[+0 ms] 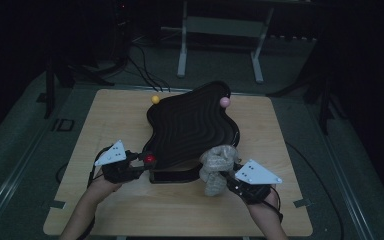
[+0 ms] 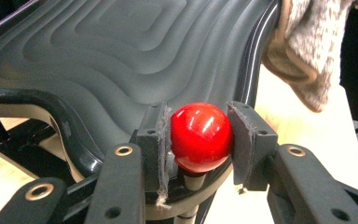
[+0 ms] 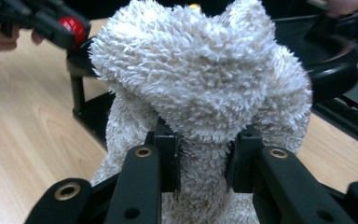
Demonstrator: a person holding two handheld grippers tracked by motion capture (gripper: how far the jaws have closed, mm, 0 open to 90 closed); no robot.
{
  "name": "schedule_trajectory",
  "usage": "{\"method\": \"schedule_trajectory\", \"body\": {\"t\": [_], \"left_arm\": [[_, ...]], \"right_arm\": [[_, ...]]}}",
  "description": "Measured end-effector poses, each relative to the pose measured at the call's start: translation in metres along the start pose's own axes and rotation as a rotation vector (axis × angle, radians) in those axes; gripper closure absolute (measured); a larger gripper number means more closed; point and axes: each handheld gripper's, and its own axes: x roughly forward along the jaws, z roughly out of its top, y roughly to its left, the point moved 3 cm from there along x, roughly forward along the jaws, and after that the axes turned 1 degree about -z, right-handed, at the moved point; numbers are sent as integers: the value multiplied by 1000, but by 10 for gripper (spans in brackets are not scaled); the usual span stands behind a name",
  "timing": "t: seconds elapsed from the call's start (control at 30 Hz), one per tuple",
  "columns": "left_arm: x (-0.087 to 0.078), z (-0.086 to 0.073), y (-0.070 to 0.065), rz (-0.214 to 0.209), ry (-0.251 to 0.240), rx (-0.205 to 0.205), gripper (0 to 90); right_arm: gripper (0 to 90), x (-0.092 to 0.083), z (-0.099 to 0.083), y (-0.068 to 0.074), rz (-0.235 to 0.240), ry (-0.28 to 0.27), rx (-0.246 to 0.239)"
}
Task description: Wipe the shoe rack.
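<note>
Red ball (image 2: pixel 199 136) clamped between left jaws, fluffy cloth (image 3: pixel 200 88) between right jaws

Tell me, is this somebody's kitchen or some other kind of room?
Probably a lab or recording room, not a kitchen. A lone wooden table sits in a dark room, with cables across the floor and a metal stand behind. Handheld grippers grip a black wavy tray's red knob and a fluffy cloth.

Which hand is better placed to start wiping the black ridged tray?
Right. Its tool is shut on the fluffy cloth at the tray's near edge, while the left tool is clamped on the red knob, seemingly steadying the tray.
</note>
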Motion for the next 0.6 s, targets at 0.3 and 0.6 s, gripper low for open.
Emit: {"method": "schedule_trajectory", "body": {"t": [0.3, 0.6], "left_arm": [[0, 0, 0, -1, 1, 4, 599], [0, 0, 0, -1, 1, 6, 599]], "right_arm": [[705, 14, -7, 15, 38, 39, -24], [705, 26, -7, 25, 60, 54, -33]]}}
